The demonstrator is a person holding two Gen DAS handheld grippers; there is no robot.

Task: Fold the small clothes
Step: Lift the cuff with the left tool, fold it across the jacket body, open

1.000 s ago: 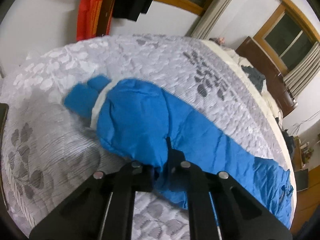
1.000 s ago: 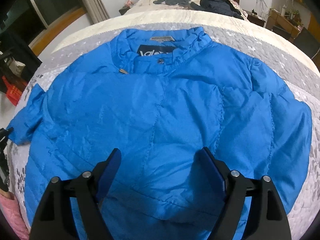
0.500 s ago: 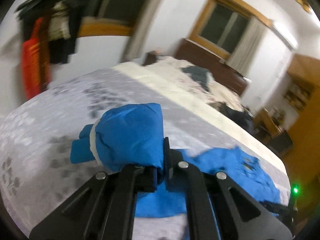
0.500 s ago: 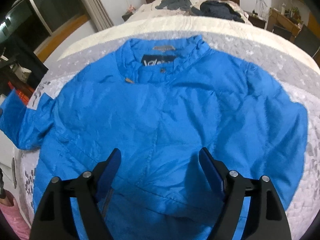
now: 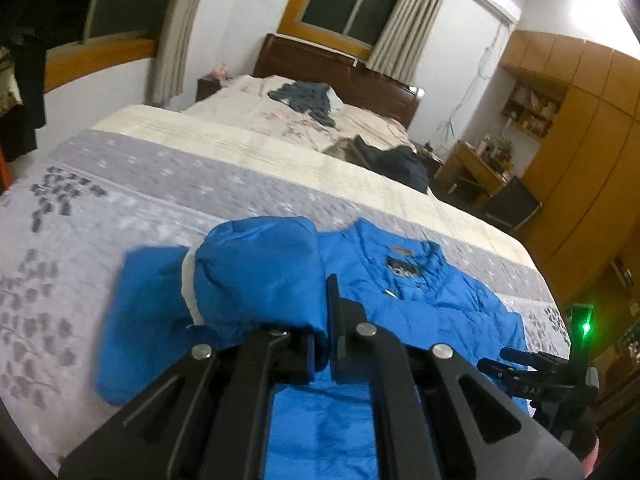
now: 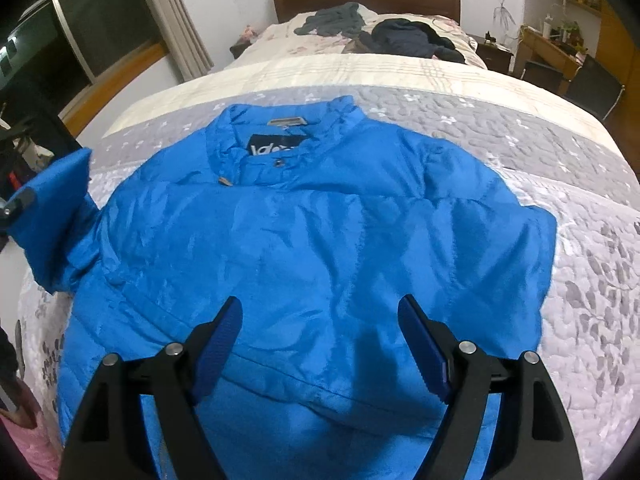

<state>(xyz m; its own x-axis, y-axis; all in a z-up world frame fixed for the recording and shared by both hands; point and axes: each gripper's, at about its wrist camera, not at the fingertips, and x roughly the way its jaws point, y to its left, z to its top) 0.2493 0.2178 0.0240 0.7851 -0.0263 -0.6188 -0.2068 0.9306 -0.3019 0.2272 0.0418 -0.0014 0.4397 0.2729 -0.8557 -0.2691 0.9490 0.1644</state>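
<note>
On the grey quilted bed (image 6: 580, 240), one item for folding: a small blue jacket (image 6: 304, 240), lying flat, front up, collar toward the headboard and hem toward me — its long axis runs straight away from my right tongs (image 6: 320, 344). Those tongs are spread wide and empty, poised low above the hem, both blue pads clear of the cloth as far as I can judge. My left tongs (image 5: 326, 344) are pressed together, pinching the jacket's left sleeve (image 5: 256, 276); the sleeve is raised off the quilt, its cuff end drooping, a pale lining band showing at the fold. In the right wrist view this lifted sleeve (image 6: 52, 216) stands at the jacket's left edge, so the body lies to the right of my left tongs and a little beyond them. The relation that counts, in my judgement: the sleeve must travel rightward across the chest, at right angles to the collar-to-hem line, and the left hand is the one in place to carry it. The far sleeve (image 6: 528, 252) lies flat, nearer my right tongs. Containers: none in view. Other stock — dark clothes (image 6: 400, 32) heaped on the far bedding, well apart from the jacket.
</note>
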